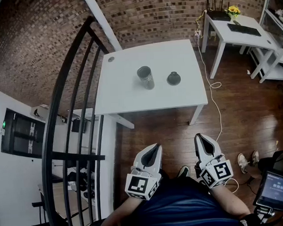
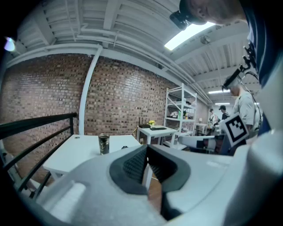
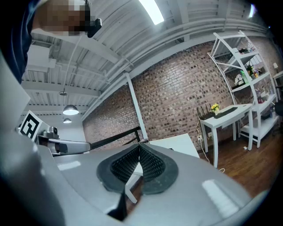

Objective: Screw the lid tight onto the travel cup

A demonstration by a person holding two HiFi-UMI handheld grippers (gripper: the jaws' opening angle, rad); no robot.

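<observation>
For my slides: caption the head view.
Left gripper and right gripper, shut and empty, face a white table bearing the travel cup and its separate lid.

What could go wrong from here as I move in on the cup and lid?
1. The left gripper and right gripper are both shut and empty. Reaching in without opening them could knock the lid away rather than grasp it.
2. The travel cup stands upright and unsupported on the table, so a nudge may tip it.
3. A white cable trails across the floor by the table's right side and may catch a foot.
</observation>
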